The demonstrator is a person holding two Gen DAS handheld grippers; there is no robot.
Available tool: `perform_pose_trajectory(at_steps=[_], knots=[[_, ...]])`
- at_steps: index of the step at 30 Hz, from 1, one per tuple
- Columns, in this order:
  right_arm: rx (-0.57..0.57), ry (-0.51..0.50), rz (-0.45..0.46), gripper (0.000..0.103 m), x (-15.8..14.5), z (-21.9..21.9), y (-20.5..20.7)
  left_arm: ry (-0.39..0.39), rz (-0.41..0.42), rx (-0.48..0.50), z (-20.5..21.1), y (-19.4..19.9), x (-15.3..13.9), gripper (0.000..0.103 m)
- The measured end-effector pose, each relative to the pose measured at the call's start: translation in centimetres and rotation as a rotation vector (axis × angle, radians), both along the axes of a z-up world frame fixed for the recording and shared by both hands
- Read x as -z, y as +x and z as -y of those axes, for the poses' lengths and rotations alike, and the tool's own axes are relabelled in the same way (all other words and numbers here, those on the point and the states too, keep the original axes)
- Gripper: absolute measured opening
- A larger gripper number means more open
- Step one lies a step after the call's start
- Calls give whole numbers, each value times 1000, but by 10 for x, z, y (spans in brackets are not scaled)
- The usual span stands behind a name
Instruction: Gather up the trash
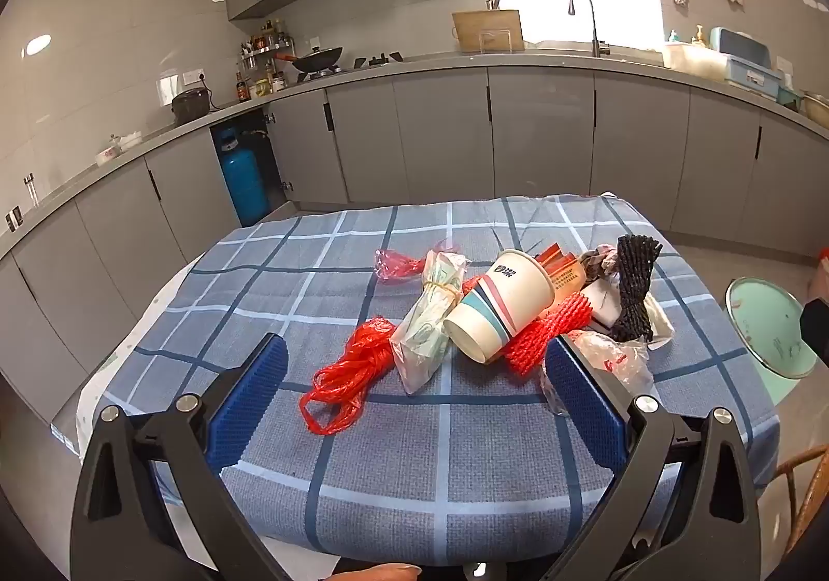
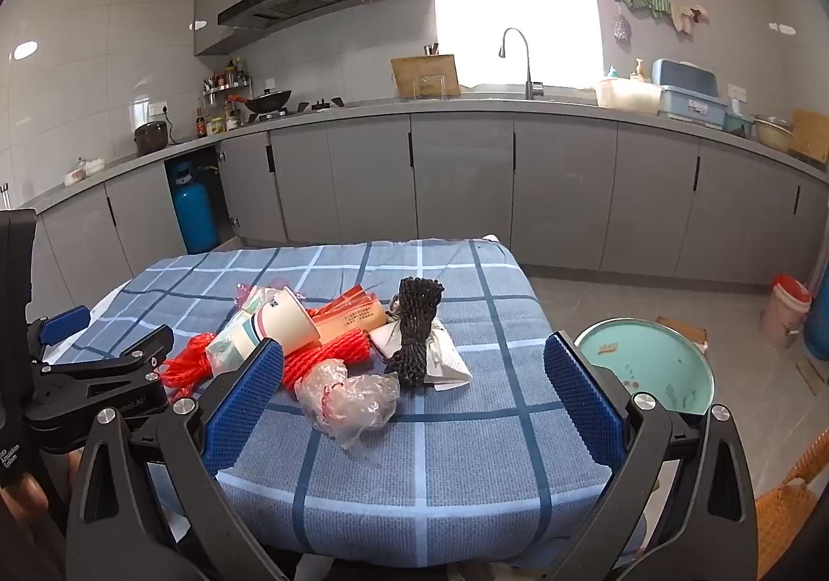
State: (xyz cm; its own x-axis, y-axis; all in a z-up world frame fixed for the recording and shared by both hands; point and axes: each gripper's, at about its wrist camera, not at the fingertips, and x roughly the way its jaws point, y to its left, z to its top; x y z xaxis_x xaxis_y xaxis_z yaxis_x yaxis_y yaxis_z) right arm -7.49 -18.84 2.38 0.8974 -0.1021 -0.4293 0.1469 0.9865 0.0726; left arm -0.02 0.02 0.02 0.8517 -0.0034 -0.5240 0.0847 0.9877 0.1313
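While both grippers hang short of the pile, nothing is gripped: left gripper jaws spread wide & empty, right gripper likewise released, nothing betw. pads.

Trash sits clustered mid-table on the blue checked tablecloth: paper cup on its side atop red foam net, red plastic twine nearest left gripper, banded plastic bag roll touching the cup, black net bundle toward the far right, crumpled clear bag nearest right gripper.

Judgement: step in hand = first pick. Recommend each side take its nearest loose item, twine for left, clear bag for right; close low on the bulk, since thin film may slip. Cup likely rolls if the net is disturbed.

Clearance: near table edge close under both grippers. Green bin stands open off the table's right edge, just beside it; path to it looks unobstructed. Cloth front area bare, room to approach.
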Motion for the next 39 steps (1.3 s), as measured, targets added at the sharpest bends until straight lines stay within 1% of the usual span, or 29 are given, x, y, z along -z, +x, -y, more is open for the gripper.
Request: perform_pose_trajectory(at_steps=[9, 17, 39], knots=[[1, -2, -1, 99, 2, 1, 1, 3, 2, -4, 0, 0, 0, 98], [5, 1, -1, 99, 10, 3, 0, 1, 4, -8, -2, 1, -1, 98], [9, 10, -4, 99, 8, 6, 0, 13, 18, -1, 1, -3, -6, 98]])
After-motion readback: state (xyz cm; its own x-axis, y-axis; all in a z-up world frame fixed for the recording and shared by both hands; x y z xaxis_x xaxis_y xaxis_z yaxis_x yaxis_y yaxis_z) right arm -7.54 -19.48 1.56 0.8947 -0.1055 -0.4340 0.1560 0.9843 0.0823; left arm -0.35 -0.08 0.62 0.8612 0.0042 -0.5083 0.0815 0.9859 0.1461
